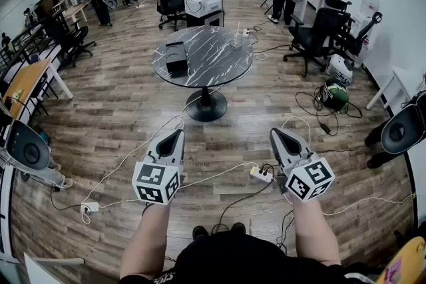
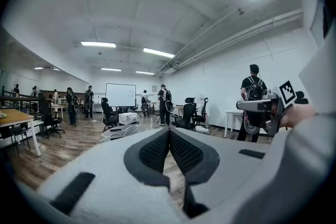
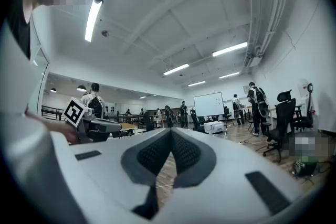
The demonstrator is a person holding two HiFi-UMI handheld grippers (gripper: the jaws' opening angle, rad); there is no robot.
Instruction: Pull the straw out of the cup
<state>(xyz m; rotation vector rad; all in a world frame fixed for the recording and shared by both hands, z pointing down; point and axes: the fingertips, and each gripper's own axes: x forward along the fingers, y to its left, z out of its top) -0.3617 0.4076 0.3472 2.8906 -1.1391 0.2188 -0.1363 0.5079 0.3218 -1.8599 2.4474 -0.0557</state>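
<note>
A small clear cup (image 1: 237,40) with a thin straw standing in it sits at the far right rim of a round dark marble table (image 1: 213,63). It is well ahead of me across the wooden floor. My left gripper (image 1: 176,134) and right gripper (image 1: 275,132) are held side by side over the floor, short of the table, pointing roughly level toward it. Both are shut with nothing between their pads. In the left gripper view the jaws (image 2: 169,131) meet at the tip, with the table (image 2: 123,132) small beyond them. The jaws in the right gripper view (image 3: 171,131) are also together.
A black box (image 1: 176,58) stands on the table's left side. Cables and a power strip (image 1: 261,174) lie on the floor in front of me, and another strip (image 1: 90,207) lies to the left. Office chairs (image 1: 313,36), desks and several people stand around the room's edges.
</note>
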